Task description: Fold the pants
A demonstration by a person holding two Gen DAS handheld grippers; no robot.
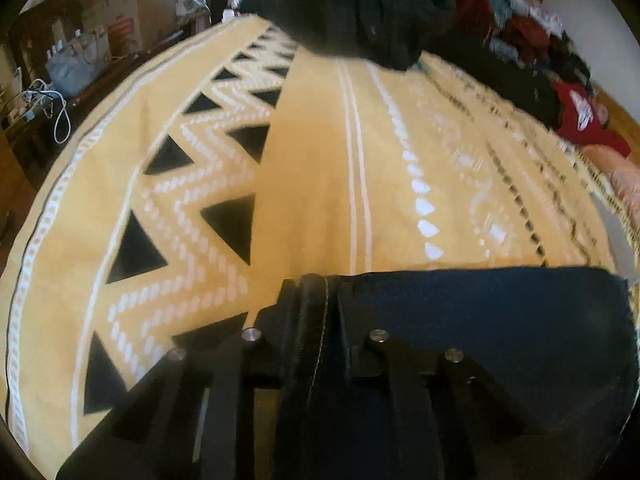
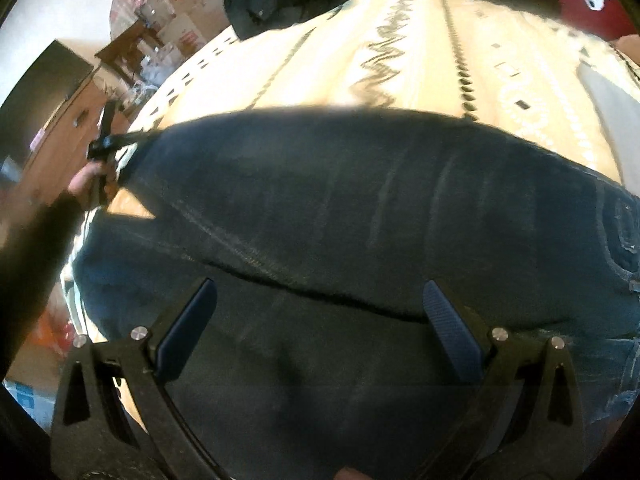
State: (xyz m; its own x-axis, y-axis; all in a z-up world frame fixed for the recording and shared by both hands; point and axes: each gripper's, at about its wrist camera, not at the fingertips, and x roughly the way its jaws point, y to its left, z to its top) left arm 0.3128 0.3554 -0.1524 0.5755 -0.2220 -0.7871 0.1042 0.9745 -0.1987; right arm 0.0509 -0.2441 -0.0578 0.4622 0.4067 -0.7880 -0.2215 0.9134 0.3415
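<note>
Left tool (image 1: 314, 296) pinches a pants (image 2: 340, 200) edge, low centre of the left view. Right tool (image 2: 320, 320) is wide, hovering over denim on the bedspread (image 1: 320, 160).

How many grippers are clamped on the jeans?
1. The left gripper pinches a seamed edge of the dark blue denim jeans. The right gripper hangs open above them.

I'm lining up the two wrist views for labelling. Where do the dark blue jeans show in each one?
Left wrist view: the jeans fill the lower right, their edge pinched in the left gripper.
Right wrist view: they spread across the middle and bottom, under the open right gripper.
Shared landmark: the yellow patterned bedspread beyond the jeans.
</note>
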